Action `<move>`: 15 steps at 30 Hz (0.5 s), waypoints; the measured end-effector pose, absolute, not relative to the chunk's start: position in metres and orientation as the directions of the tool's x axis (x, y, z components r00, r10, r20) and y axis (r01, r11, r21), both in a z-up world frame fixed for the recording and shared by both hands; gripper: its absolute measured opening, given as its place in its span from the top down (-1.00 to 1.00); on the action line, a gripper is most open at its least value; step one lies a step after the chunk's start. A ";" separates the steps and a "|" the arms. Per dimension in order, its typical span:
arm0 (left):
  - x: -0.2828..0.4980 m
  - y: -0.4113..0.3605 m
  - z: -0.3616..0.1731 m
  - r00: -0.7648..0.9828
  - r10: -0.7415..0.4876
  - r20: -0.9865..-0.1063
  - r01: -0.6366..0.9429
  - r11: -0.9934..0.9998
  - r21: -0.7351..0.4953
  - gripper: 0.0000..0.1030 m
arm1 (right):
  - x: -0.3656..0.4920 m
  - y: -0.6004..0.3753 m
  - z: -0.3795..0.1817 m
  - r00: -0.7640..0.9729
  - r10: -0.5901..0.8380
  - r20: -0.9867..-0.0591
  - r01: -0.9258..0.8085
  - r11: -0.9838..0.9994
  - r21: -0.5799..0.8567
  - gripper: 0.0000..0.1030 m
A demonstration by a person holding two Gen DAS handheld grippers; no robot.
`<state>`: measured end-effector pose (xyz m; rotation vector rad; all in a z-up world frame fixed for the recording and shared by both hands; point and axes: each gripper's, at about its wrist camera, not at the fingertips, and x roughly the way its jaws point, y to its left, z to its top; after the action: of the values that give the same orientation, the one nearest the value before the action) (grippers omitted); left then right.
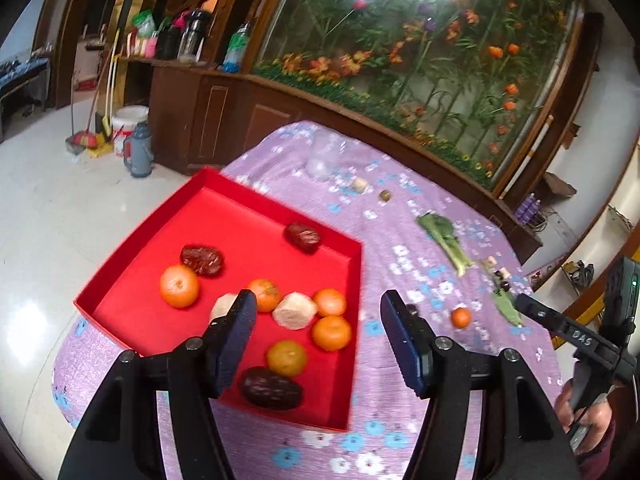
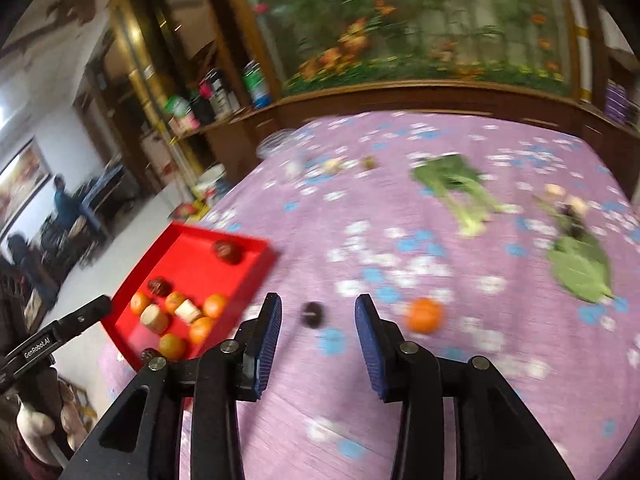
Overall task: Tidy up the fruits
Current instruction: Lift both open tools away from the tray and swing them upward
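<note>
A red tray lies at the left end of the purple flowered tablecloth. It holds several tangerines, three dark red dates and two pale chunks. My left gripper hovers open over the tray's right side with nothing between its pads. One loose tangerine rests on the cloth to the right of the tray. In the blurred right wrist view, my right gripper stands open above the cloth. A small dark fruit lies beyond its fingertips, untouched, and the loose tangerine sits just right of them. The tray is at the left.
Green leafy vegetables and a flat leaf lie on the right of the cloth, with small scraps between them. A clear plastic container and small bits sit at the far edge. A wooden cabinet stands behind.
</note>
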<state>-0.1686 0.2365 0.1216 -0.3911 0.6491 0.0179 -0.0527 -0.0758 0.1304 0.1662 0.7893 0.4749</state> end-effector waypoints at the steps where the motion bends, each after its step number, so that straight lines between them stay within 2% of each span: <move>1: -0.171 0.233 0.127 0.808 -0.104 -0.580 -0.127 0.931 -0.343 -0.23 | -0.056 -0.091 0.137 0.621 0.454 -0.639 -0.327 0.891 0.315 -0.01; 2: -0.174 0.229 0.134 0.816 -0.105 -0.568 -0.114 0.934 -0.338 -0.23 | -0.061 -0.106 0.143 0.638 0.433 -0.637 -0.307 0.901 0.306 -0.12; 3: -0.178 0.224 0.141 0.824 -0.109 -0.556 -0.100 0.938 -0.332 -0.23 | -0.067 -0.122 0.151 0.657 0.407 -0.635 -0.284 0.914 0.292 -0.15; 9: -0.201 0.209 0.202 0.860 -0.202 -0.469 0.029 0.936 -0.350 -0.23 | -0.098 -0.185 0.213 0.736 0.346 -0.582 -0.241 0.937 0.252 -0.15; 13: -0.226 0.211 0.271 0.893 -0.249 -0.376 0.120 0.935 -0.334 -0.23 | -0.130 -0.219 0.297 0.836 0.267 -0.479 -0.203 0.962 0.182 -0.15; 15: -0.240 0.215 0.311 0.917 -0.231 -0.326 0.132 0.945 -0.299 -0.41 | -0.149 -0.234 0.351 0.880 0.235 -0.413 -0.186 0.970 0.156 -0.15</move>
<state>-0.2403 0.2147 0.3114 -0.2761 0.3669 -0.1893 -0.1487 -0.2341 0.3509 0.1130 0.4435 0.2196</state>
